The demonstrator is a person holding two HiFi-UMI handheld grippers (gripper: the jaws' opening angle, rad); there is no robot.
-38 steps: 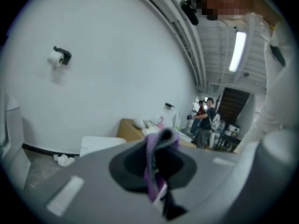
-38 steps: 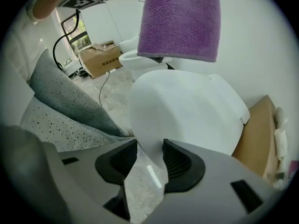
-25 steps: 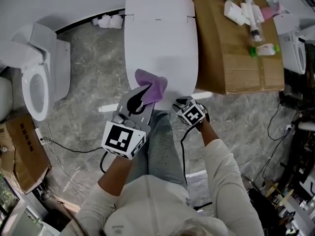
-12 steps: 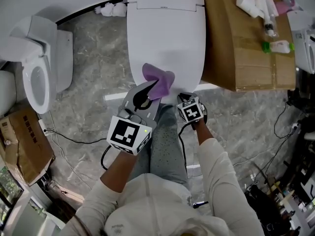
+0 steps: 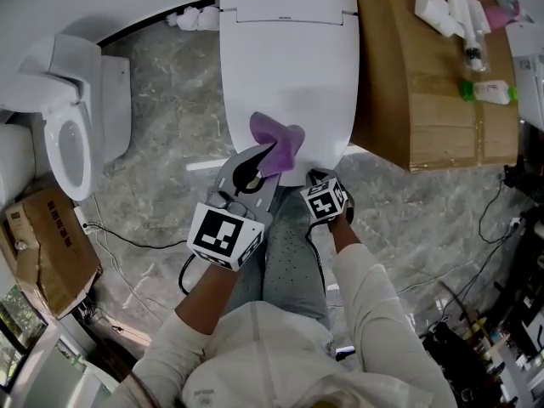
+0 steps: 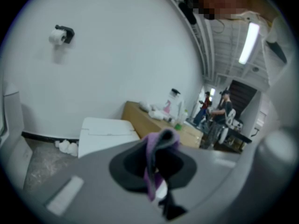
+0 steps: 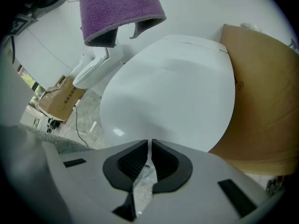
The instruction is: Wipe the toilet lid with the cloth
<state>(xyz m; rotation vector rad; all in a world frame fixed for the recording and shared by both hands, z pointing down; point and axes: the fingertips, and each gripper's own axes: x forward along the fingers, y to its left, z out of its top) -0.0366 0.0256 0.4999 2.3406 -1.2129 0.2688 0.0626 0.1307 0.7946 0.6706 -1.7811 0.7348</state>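
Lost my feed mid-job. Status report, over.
Left gripper shut on purple cloth. Right gripper: jaws have just been closing, nothing between. Cloth over toilet lid front edge, contact unclear. Nothing on lid.

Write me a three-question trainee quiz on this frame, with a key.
1. Which gripper holds the purple cloth?
2. True or false: the toilet lid is raised.
3. In the head view, what stands at the lid's right? A) cardboard box B) bucket C) sink

Key: 1. The left gripper, fingers shut on the cloth. 2. False, it is down. 3. A, the cardboard box.
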